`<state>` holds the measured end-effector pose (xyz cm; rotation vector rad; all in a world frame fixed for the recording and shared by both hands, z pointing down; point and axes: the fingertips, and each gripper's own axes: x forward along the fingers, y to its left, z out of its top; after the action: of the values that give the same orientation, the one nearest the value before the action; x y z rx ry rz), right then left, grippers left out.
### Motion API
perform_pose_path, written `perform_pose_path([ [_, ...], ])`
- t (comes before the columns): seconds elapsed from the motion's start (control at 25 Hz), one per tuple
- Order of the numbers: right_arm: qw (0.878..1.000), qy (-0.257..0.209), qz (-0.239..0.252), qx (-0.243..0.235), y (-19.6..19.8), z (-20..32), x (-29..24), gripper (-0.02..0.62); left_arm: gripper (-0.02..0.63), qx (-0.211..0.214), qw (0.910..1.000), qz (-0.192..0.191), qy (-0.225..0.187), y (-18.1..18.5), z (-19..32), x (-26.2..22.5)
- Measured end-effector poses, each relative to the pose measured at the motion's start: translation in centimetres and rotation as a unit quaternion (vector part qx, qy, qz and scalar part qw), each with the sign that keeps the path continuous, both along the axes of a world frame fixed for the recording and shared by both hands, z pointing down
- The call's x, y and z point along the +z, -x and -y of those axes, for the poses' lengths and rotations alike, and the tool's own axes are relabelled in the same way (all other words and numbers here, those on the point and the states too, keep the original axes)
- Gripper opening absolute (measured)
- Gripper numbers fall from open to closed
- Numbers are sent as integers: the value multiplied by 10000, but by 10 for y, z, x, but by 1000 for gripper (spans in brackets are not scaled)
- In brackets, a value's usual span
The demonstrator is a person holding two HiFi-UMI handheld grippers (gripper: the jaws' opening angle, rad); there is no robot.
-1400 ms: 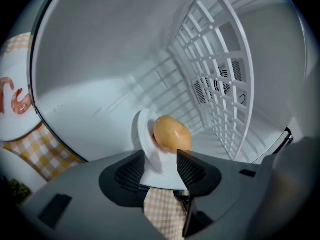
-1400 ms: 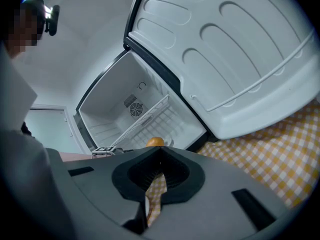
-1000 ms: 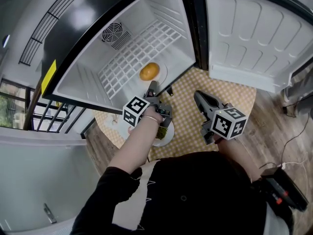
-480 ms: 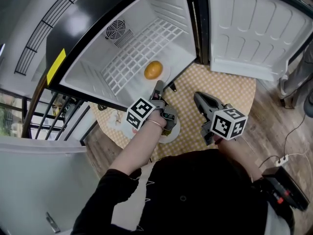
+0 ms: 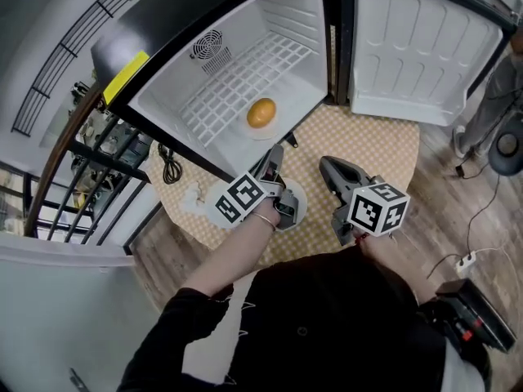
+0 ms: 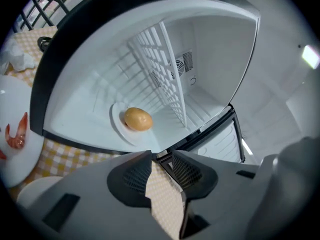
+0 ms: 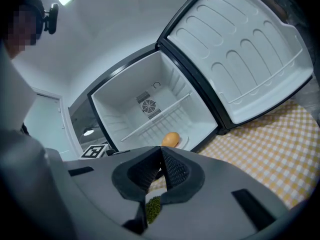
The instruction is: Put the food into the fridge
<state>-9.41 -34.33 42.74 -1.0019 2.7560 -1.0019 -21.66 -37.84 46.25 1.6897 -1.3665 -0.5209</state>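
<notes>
A round yellow-brown food (image 5: 261,113) lies on a small white plate (image 5: 248,127) on the floor of the open fridge (image 5: 176,96); the left gripper view shows the food (image 6: 138,119) too, and so does the right gripper view (image 7: 171,139). My left gripper (image 5: 275,153) points at the fridge opening from just in front of it. Its jaws have just been closing and still stand apart, with nothing between them (image 6: 161,156). My right gripper (image 5: 325,166) hovers beside it over the checkered table (image 5: 384,149), tips together and empty (image 7: 161,153). A plate of green food (image 7: 153,209) lies beneath it.
The fridge door (image 5: 417,47) hangs open to the right. A white plate (image 6: 20,156) with a shrimp (image 6: 17,134) sits at the table's left, near a crumpled tissue (image 5: 192,198) and a black cable (image 5: 170,166). A railing stands left; a power strip (image 5: 466,260) lies on the floor.
Both grippers have shifted a little toward the fridge opening, and the left hand has rolled. The food in the fridge has not moved.
</notes>
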Motion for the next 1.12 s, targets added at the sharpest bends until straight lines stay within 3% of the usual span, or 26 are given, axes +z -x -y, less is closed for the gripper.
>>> perform_pose_path([
  [0.24,9997,-48,-239,-98,-3,-19,-4,15,69,488,9970,397,-461,-17,-22,-10],
  [0.56,9983,-34,-272,-511,-14,-32,-6,15,25,1035,9775,1682,-746,-52,-58,-19],
  [0.88,9943,-13,-532,-920,-48,-62,0,15,25,965,9686,2151,-787,-97,-98,-24],
  [1.12,9939,114,-546,-952,-88,-90,13,15,25,873,9654,2357,-689,-131,-133,-15],
])
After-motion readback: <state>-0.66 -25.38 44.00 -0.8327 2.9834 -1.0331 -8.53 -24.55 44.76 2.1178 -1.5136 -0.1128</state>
